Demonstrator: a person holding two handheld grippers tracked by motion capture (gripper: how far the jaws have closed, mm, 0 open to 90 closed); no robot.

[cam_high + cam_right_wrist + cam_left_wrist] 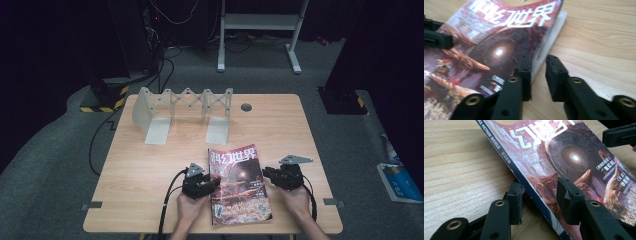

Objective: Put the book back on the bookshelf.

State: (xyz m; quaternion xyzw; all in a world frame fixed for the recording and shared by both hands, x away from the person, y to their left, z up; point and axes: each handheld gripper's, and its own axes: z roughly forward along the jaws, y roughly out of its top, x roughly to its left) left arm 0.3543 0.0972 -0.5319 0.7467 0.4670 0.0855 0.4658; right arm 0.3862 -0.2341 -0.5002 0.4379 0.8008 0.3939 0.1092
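I have the magazine [239, 184] lying face up at the near edge of the table [150, 170], a little right of its middle, the red cover with its white title turned toward the far side. My left gripper [214, 183] sits at the magazine's left, spine edge. In the left gripper view its jaws straddle that edge [529, 192], one pad [516, 195] on the bare wood beside the spine, the other pad [569, 197] over the cover; they stand apart and I see no squeeze on the pages. My right gripper [266, 173] is at the opposite, right edge. In the right gripper view one jaw rests on the cover by the page edge [549, 37], the other on the wood just beside it, a gap between them, nothing pinched. Well beyond, at the far left of the table, stands a pale folding rack [182, 112], and near the far edge a small grey round cap [246, 107].
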